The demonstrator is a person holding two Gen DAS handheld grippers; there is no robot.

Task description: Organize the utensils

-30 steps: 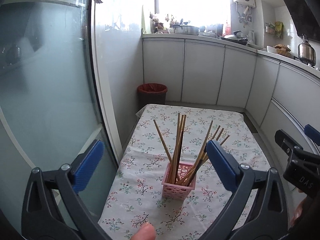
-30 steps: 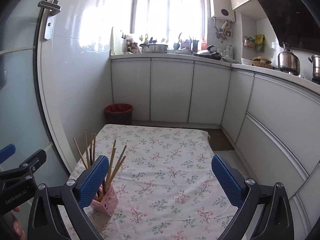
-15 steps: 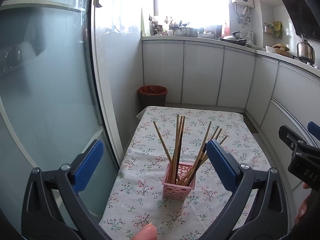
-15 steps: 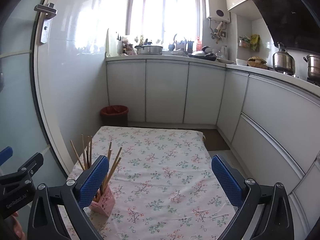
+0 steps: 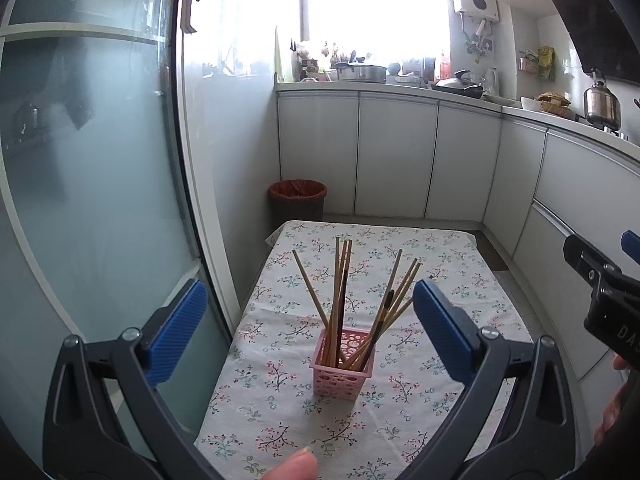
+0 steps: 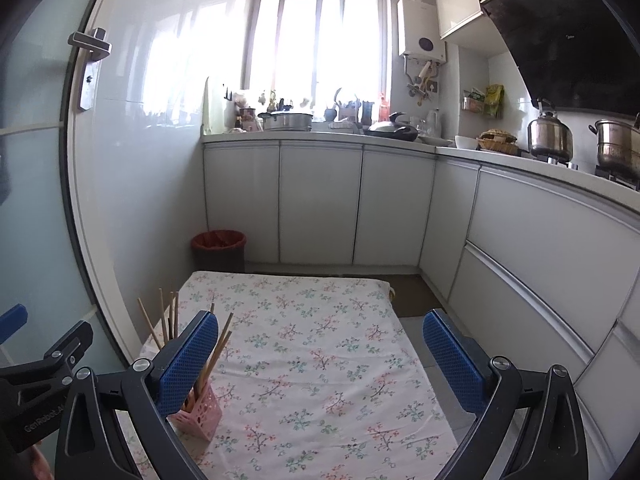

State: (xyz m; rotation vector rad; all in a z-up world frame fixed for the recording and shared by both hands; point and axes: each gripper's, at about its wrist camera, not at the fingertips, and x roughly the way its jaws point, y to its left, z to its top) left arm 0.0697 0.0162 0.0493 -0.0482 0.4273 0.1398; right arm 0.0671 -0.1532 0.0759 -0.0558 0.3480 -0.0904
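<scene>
A pink perforated basket (image 5: 343, 365) stands on the floral tablecloth (image 5: 380, 264) and holds several wooden chopsticks (image 5: 340, 280) that fan upward. My left gripper (image 5: 308, 328) is open and empty, held above and in front of the basket. My right gripper (image 6: 320, 364) is open and empty, raised over the table to the right of the basket (image 6: 200, 416). The chopsticks (image 6: 168, 320) show partly behind its left finger. The right gripper's body also shows at the right edge of the left wrist view (image 5: 608, 300).
A frosted glass door (image 5: 92, 184) runs along the table's left side. White cabinets (image 6: 320, 200) line the back and right. A red-lined bin (image 5: 297, 199) stands on the floor beyond the table. A kettle (image 6: 549, 136) and pots sit on the counter.
Both grippers have risen and drawn back a little, so the basket and table sit lower in both views. Both jaws stay open. The basket has not moved.
</scene>
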